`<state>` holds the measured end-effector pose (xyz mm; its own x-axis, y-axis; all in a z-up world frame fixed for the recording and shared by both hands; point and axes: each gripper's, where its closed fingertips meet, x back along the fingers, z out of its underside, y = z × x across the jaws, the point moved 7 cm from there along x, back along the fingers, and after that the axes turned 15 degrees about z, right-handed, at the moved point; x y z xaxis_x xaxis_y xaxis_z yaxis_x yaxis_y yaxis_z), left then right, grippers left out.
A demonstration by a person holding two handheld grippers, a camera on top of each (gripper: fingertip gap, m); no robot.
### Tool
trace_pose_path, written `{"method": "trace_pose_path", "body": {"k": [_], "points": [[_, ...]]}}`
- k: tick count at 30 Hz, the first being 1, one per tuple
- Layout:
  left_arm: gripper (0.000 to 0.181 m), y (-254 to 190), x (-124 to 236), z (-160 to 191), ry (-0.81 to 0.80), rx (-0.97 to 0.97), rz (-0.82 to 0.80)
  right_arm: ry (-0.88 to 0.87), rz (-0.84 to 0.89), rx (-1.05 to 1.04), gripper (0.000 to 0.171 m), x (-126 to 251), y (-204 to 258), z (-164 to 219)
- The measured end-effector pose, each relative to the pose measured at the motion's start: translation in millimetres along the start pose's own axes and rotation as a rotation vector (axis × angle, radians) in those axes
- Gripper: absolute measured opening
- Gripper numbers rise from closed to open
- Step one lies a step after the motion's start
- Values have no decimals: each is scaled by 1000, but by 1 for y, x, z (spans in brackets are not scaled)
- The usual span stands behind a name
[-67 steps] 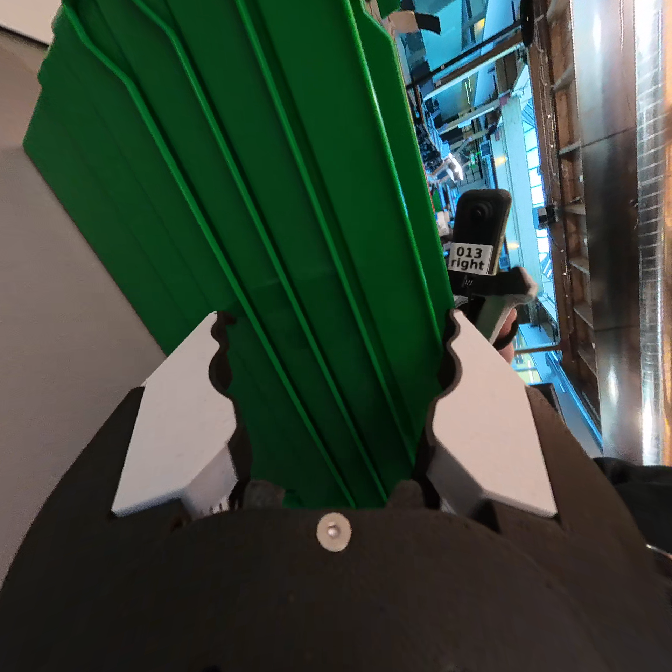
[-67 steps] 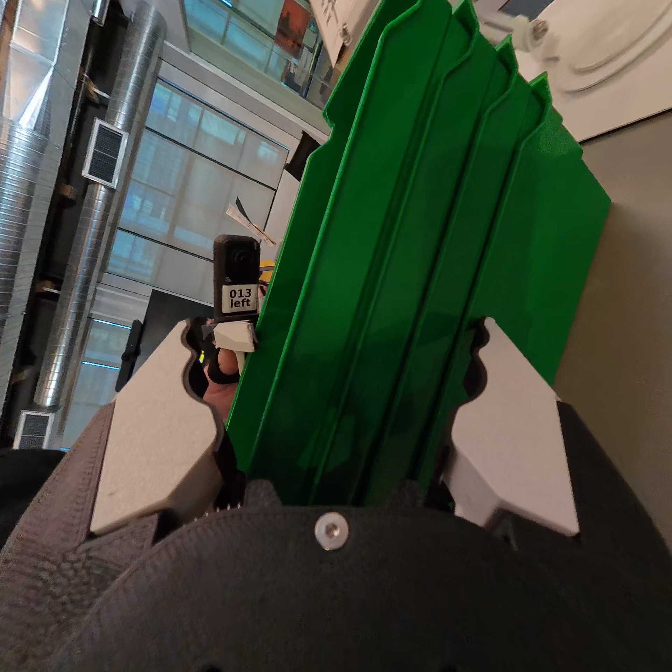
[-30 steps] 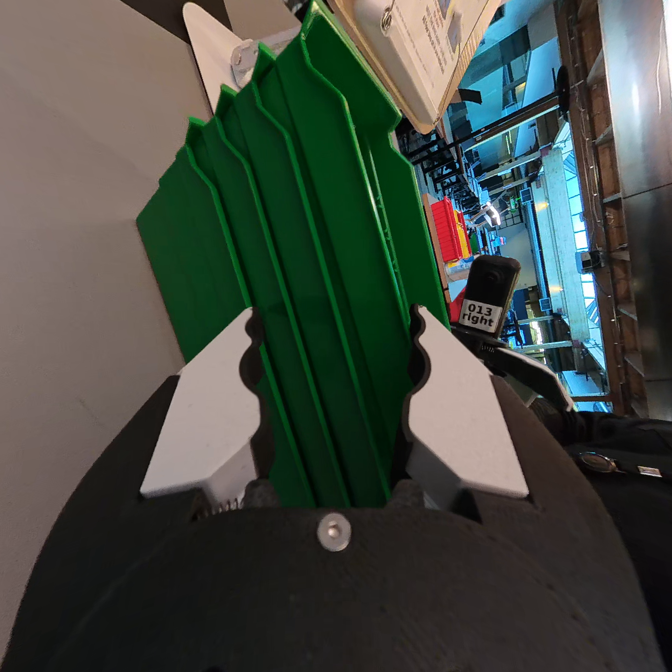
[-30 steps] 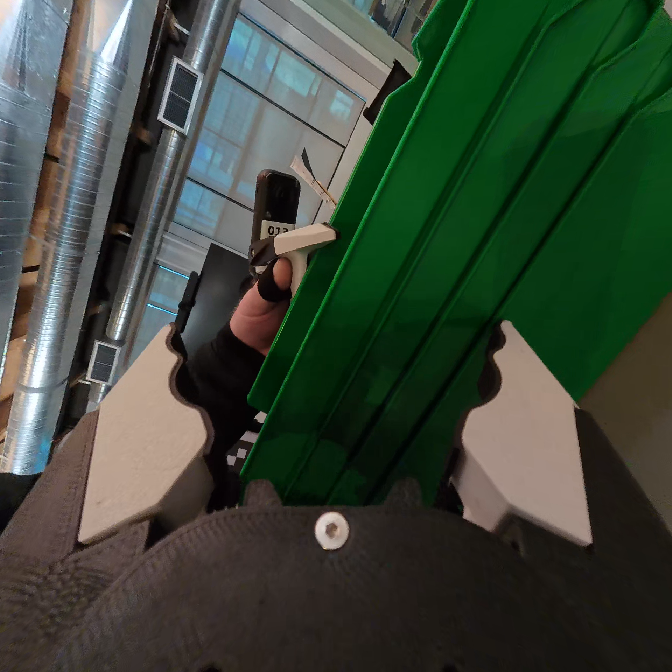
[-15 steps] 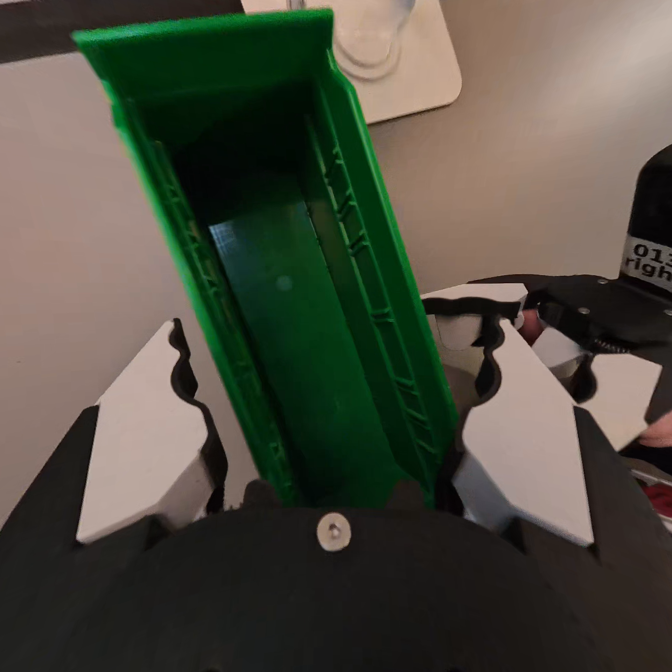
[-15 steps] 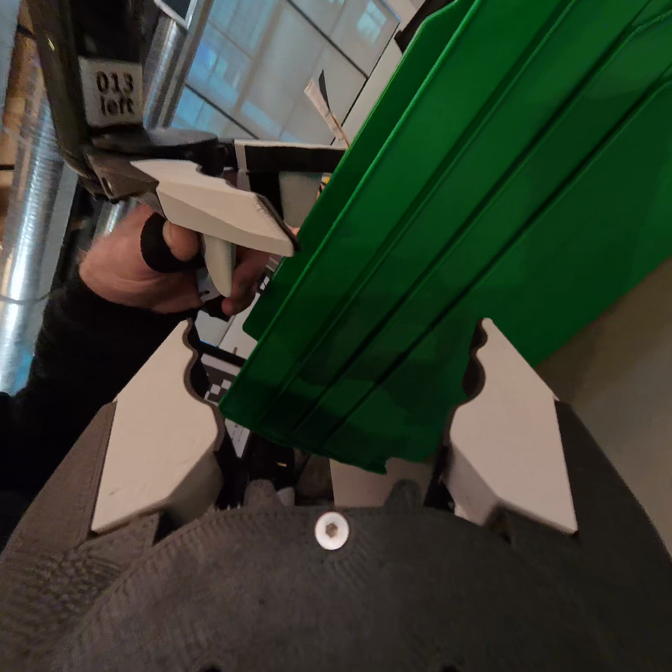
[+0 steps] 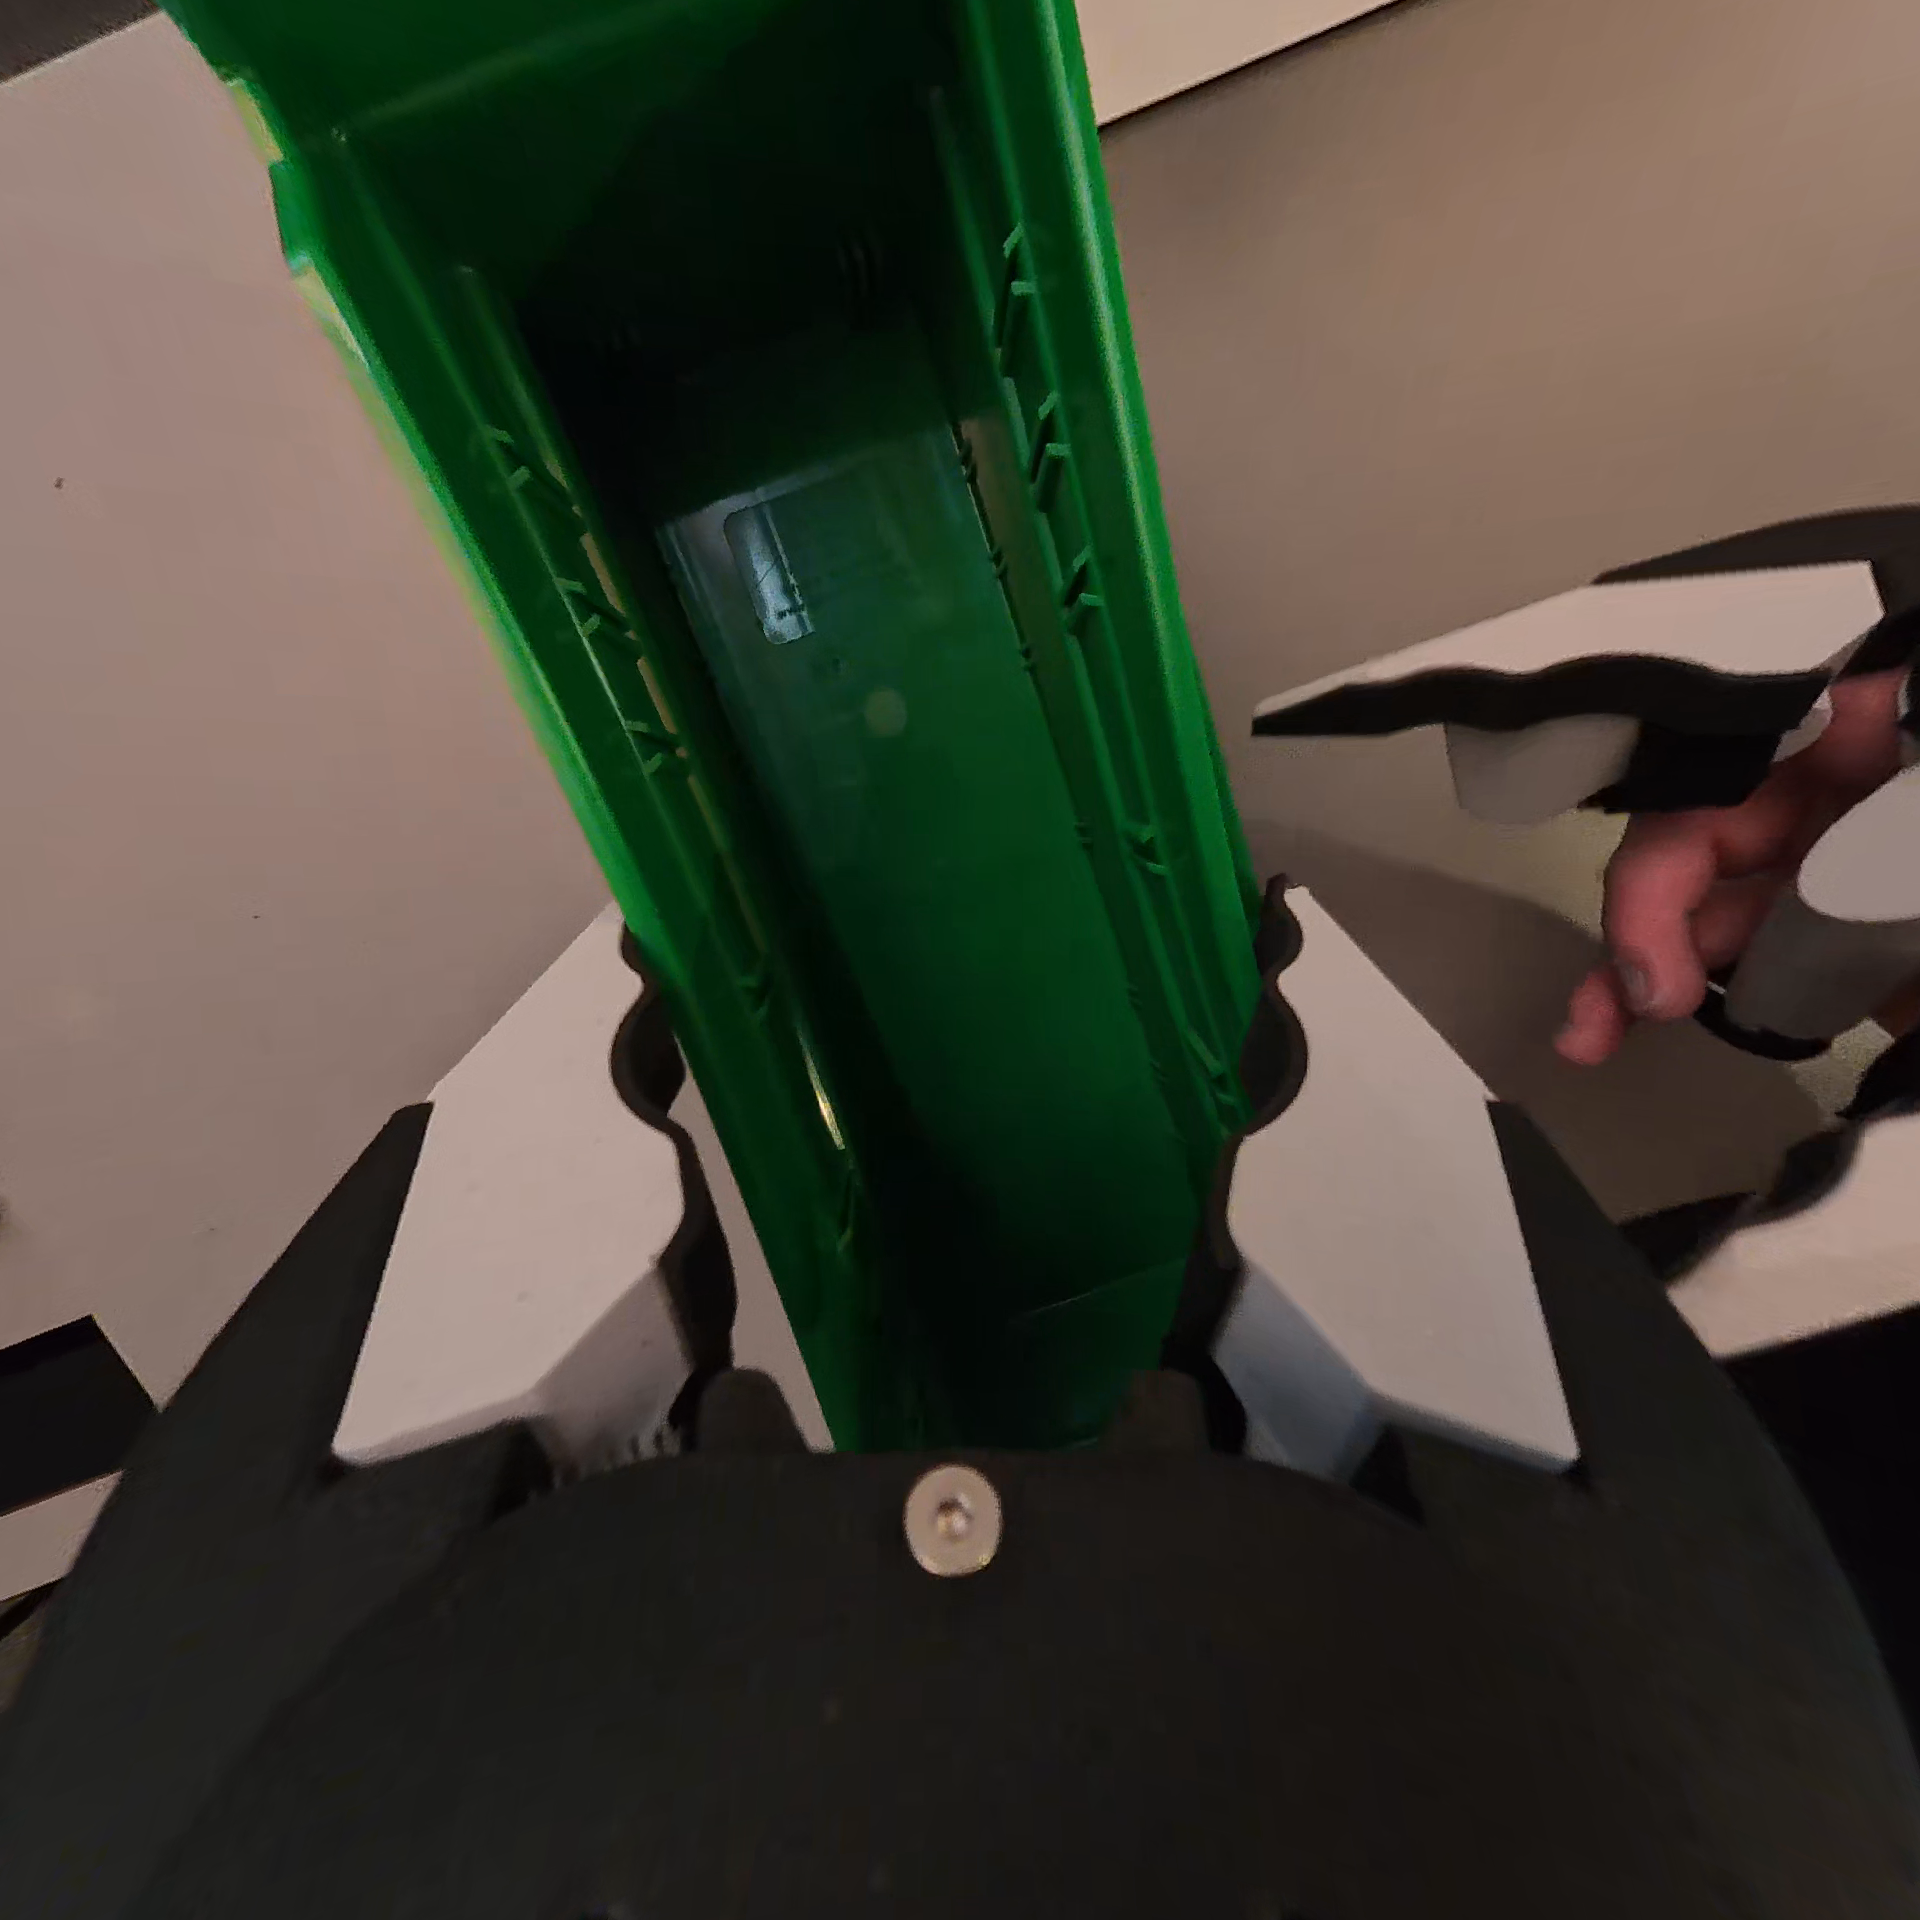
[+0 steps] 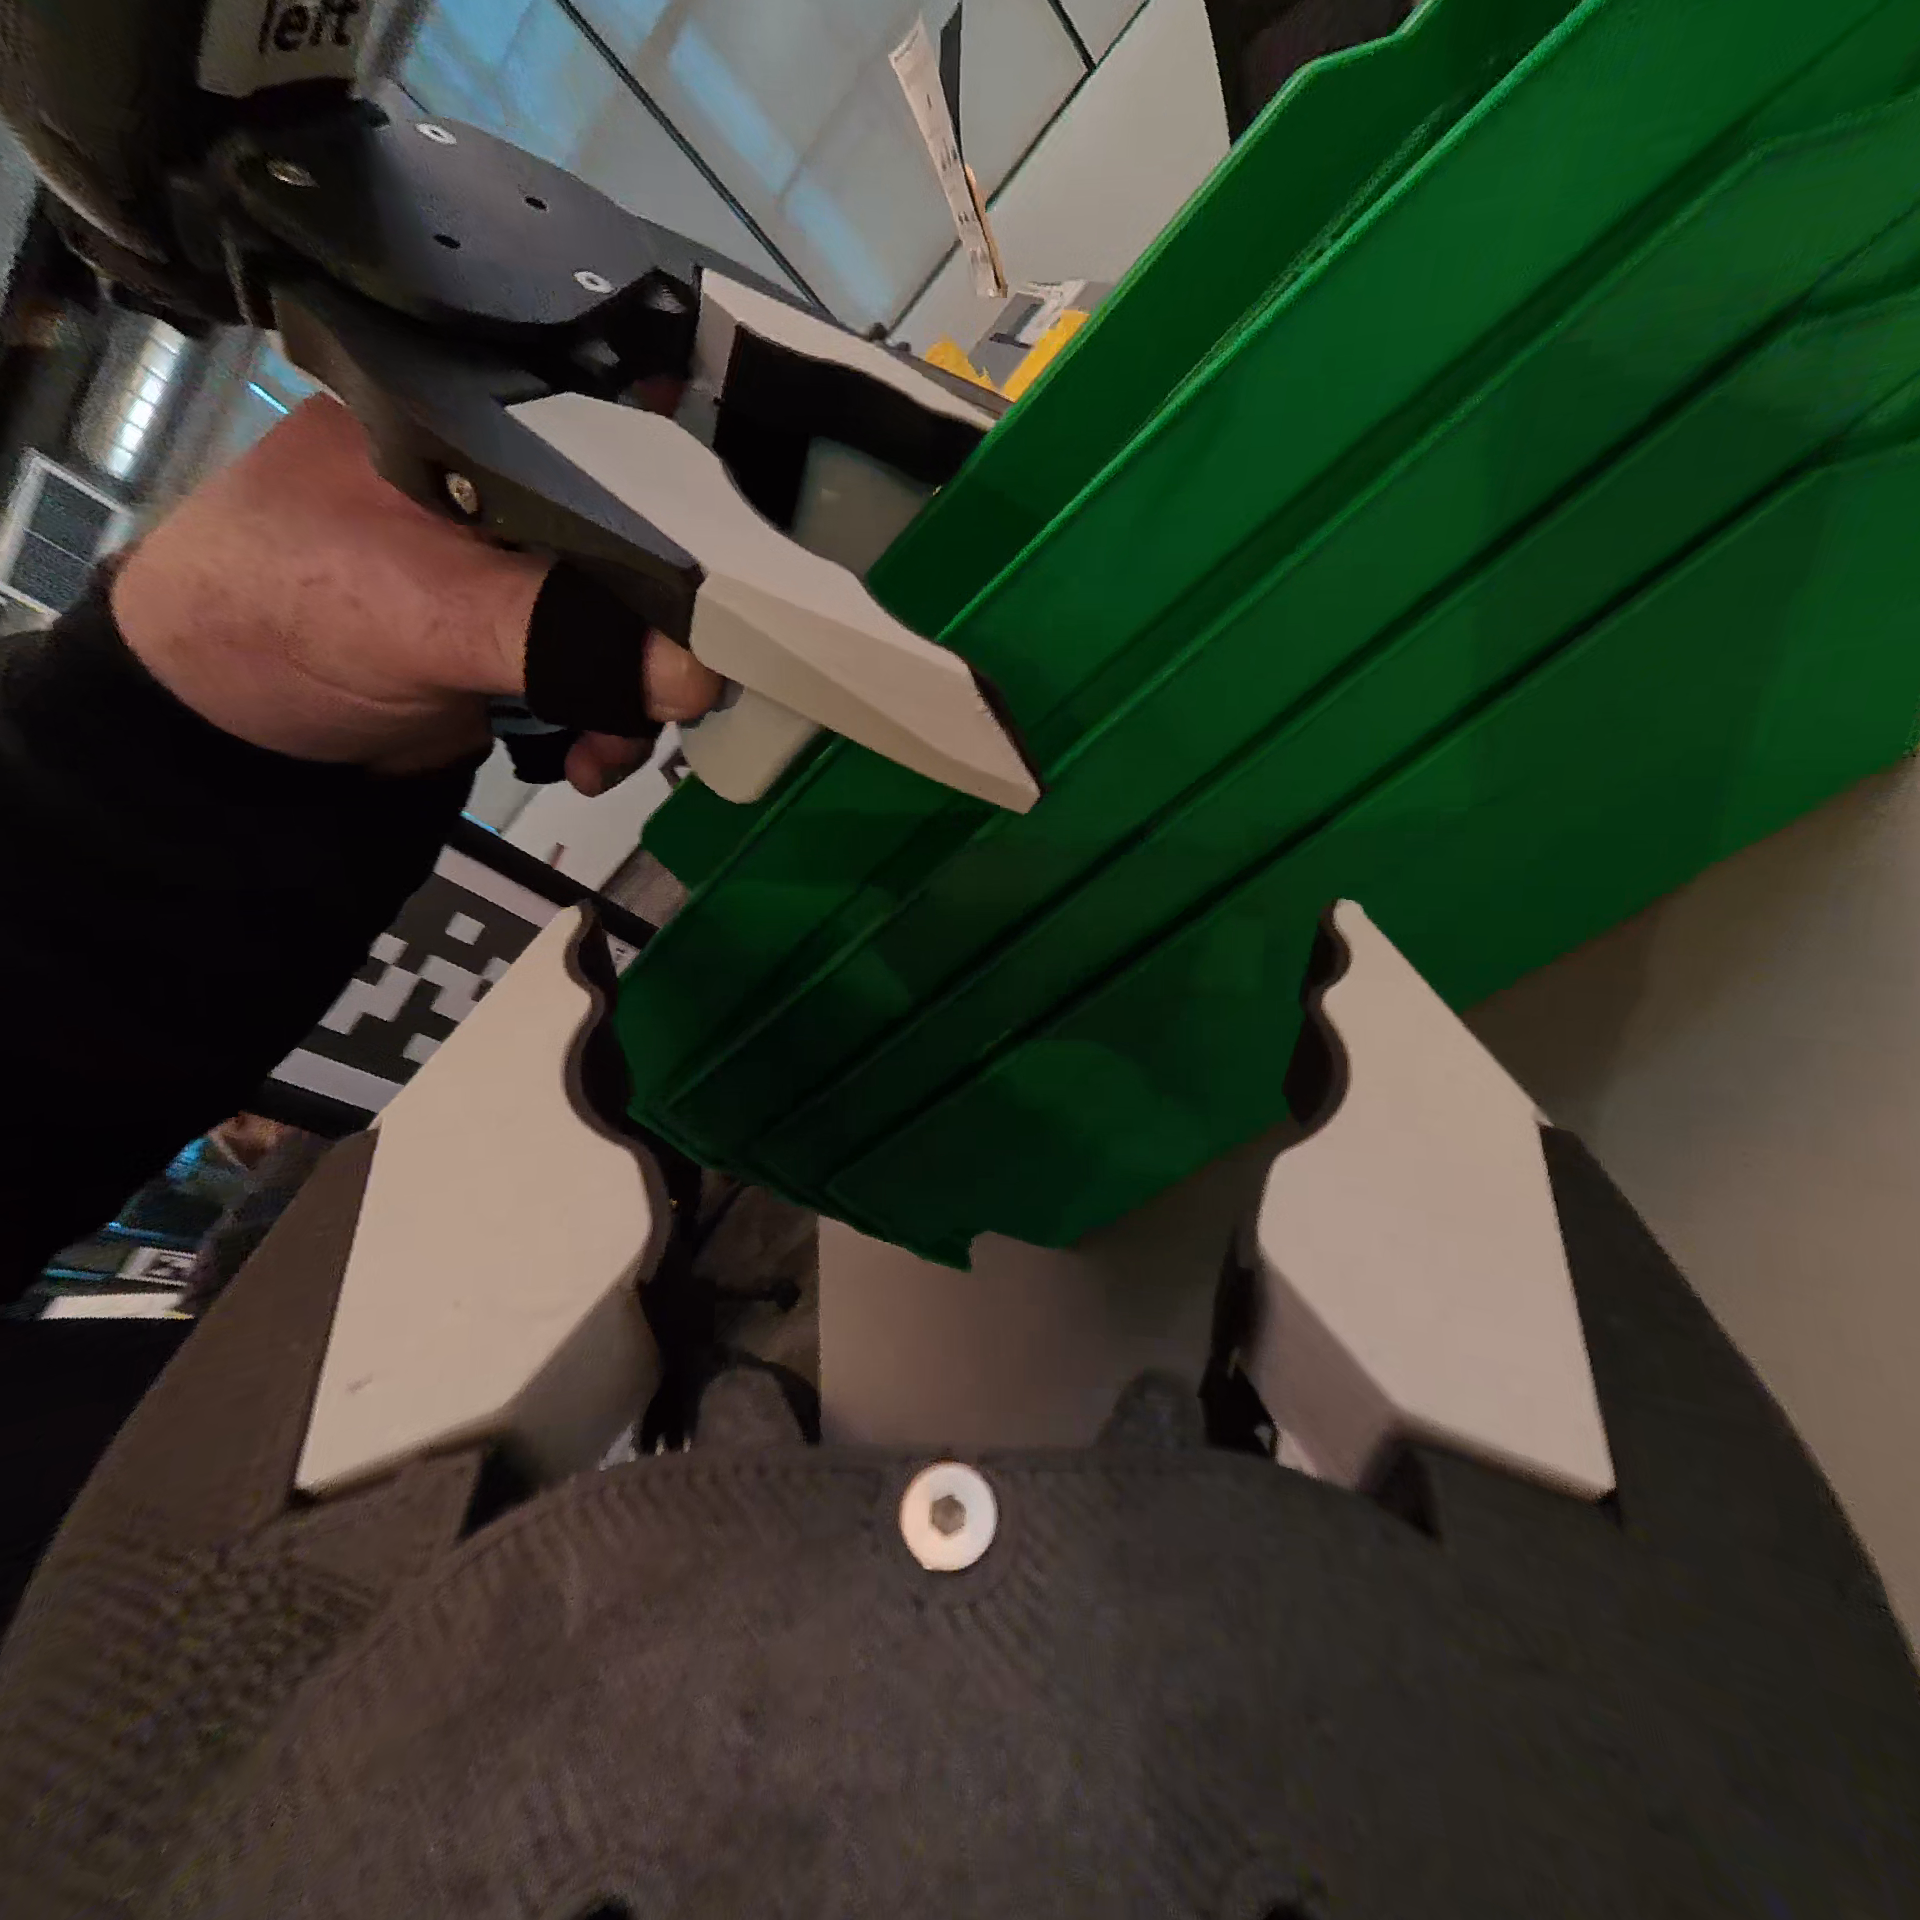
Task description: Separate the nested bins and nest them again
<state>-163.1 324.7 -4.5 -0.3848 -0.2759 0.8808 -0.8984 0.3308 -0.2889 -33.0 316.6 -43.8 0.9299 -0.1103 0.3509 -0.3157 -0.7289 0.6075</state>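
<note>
A stack of several nested green bins (image 8: 1403,623) hangs tilted in the right wrist view. My left gripper (image 8: 966,623) is shut across the end of the stack. In the left wrist view, the left gripper (image 7: 956,935) clamps both side walls of the top bin (image 7: 831,520), whose empty inside faces the camera. My right gripper (image 8: 961,935) is open, with the stack's lower end corner between its fingertips. The right gripper's fingers (image 7: 1558,665) show spread wide beside the bin in the left wrist view.
A grey table surface (image 7: 260,727) lies under the bins. A white board (image 7: 1247,62) lies at the far edge. A black-and-white marker board (image 8: 416,997) stands behind the left hand (image 8: 312,623). The right hand (image 7: 1714,883) is at the right.
The left gripper turned the stack and now looks into the top bin. The stack's end has slid out from deep between the right jaws to their tips. The left gripper has come closer.
</note>
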Motion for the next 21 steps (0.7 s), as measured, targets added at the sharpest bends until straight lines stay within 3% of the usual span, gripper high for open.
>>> {"method": "trace_pose_path", "body": {"k": [10, 15, 21], "points": [[107, -1, 6, 2, -31, -3, 38, 93, 215, 151, 97, -11, -23, -19], [105, 1, 14, 0, -55, -15, 29, 132, 168, 68, 100, -21, -29, -27], [103, 2, 12, 8, -50, -33, 20, 207, 161, 116, 100, -26, -26, -24]]}}
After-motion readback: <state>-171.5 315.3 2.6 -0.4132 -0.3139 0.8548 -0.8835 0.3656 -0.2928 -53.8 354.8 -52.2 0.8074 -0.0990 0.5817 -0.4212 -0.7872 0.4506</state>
